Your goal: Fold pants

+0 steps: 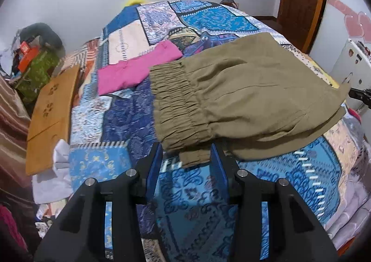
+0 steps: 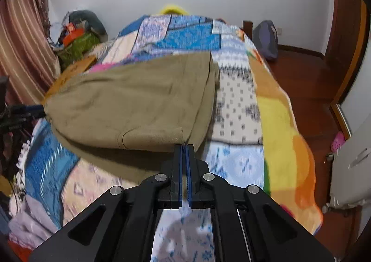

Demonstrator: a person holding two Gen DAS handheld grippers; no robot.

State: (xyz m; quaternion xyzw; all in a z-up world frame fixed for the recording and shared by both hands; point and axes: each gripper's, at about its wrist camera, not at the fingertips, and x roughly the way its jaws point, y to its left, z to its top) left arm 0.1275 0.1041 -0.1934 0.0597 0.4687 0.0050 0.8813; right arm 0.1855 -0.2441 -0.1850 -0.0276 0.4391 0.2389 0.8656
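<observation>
- The olive pants (image 1: 243, 90) are lying folded on the patchwork quilt (image 1: 129, 123) of the bed, a soft matte weave doubled into a broad, roughly rectangular pad with a lower layer peeking out along the near edge.
- Their elastic waistband (image 1: 176, 104) is showing as a thick gathered strip, tightly puckered into ridges, facing the left gripper.
- The left gripper (image 1: 185, 153), black with blue pads, is standing released: its jaws are parted on either side of the waistband's near corner, which is lying between them without the pads pressing on it.
- The right gripper (image 2: 184, 148) is clenching a corner of the pants' hem, its blue pads drawn together on the thin fabric edge.
- The quilt is looking glossy and busy, with blue, cream and orange printed patches.
- A folded pink garment (image 1: 136, 69) is lying flat just beyond the waistband.
- A flat wooden board (image 1: 51, 113) with small cut-out shapes is resting at the bed's left edge.
- White crumpled cloth (image 1: 55, 174) is lying beside it.
</observation>
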